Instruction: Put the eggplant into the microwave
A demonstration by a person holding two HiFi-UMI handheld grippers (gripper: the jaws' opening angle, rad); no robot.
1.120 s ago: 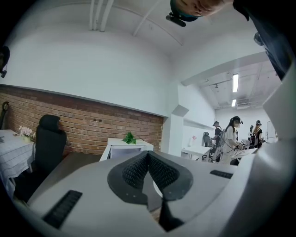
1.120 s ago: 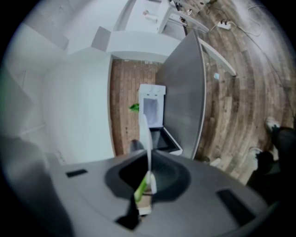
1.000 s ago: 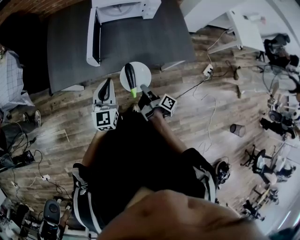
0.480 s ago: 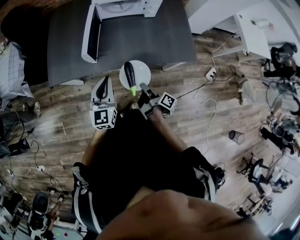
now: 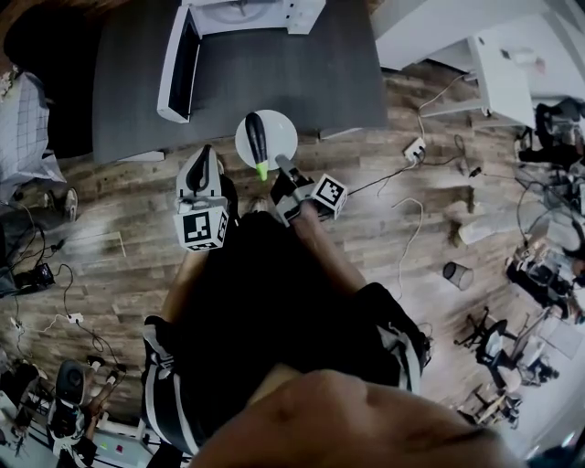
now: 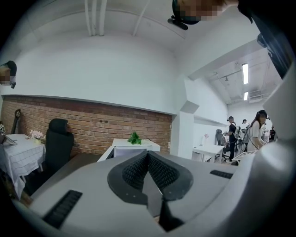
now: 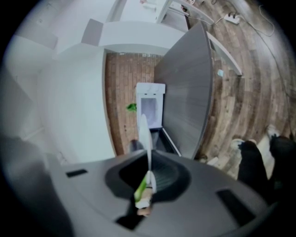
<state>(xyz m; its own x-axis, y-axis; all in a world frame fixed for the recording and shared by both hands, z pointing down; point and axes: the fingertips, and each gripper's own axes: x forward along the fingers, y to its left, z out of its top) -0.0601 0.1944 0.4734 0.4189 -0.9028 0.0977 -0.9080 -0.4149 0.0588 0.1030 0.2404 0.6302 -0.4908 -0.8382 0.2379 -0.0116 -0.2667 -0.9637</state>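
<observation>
A dark eggplant [image 5: 256,133] with a green stem lies on a white plate [image 5: 278,137], which is held at the near edge of the dark grey table [image 5: 274,73]. My right gripper [image 5: 280,167] is shut on the plate's near rim. In the right gripper view the plate [image 7: 144,134] runs edge-on out of the jaws, with the green stem [image 7: 140,189] beside it. A white microwave [image 5: 247,14] stands at the table's far side with its door [image 5: 176,64] swung open. To the left of the plate, my left gripper [image 5: 203,157] is shut and holds nothing.
Wooden floor [image 5: 402,228] surrounds the table, with cables and a power strip [image 5: 416,148] to the right. A black office chair [image 6: 58,143] and a white-clothed table [image 6: 18,152] stand on the left. White desks and several people [image 6: 256,129] are at the right.
The plate with the eggplant has edged slightly toward the table in the right gripper. The left gripper stays shut beside it.
</observation>
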